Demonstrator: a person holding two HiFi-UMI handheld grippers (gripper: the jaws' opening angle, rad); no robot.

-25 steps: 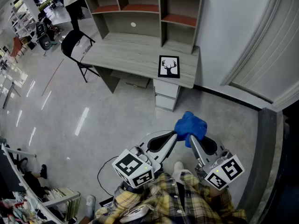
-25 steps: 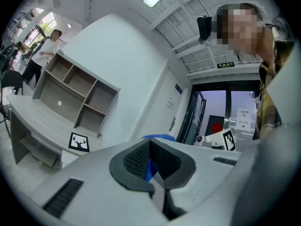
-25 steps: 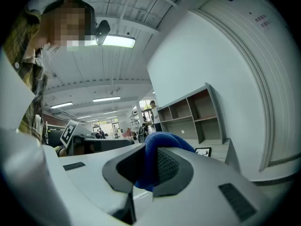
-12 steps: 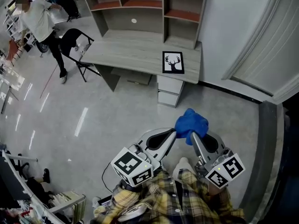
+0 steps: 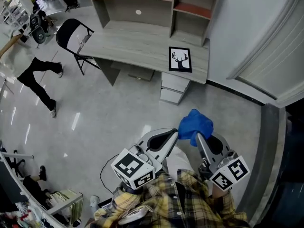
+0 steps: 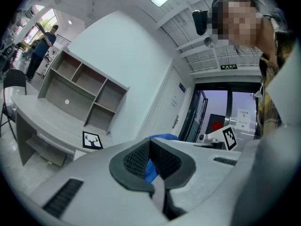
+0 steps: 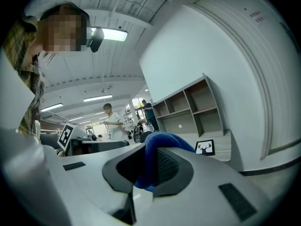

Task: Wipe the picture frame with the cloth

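Hazards at the approach, wiping not yet begun:

- Person [image 5: 29,69]: seen walking on the floor [image 5: 114,113], left of the surface and well apart from the work. A hazard is judged only if the path is crossed.
- Folding chair [image 5: 71,36]: set at the surface's left end. No conflict is expected.
- Surface [image 5: 128,44]: a grey desk with a shelf unit [image 5: 142,4] along its back edge.
- Left tongs [image 5: 176,134]: closed, carried over the floor well short of the surface, with the tip against the cloth's left side. Whether a fold is nipped cannot be told. If the frame is left unsteadied by these, it may be slid about by the wipe.
- Picture frame [image 5: 180,59]: a stag print lying flat at the surface's front right corner, close to the front edge. A stroke toward that edge could push it off.
- Cloth [image 5: 195,125]: blue and bunched, bulging above and ahead of both tips. A loose wad may be dragged out under pressure or shed on the way.
- Right tongs [image 5: 196,137]: clamped on the cloth. If too little cloth covers the tip, the frame's face could be scraped by hard plastic.
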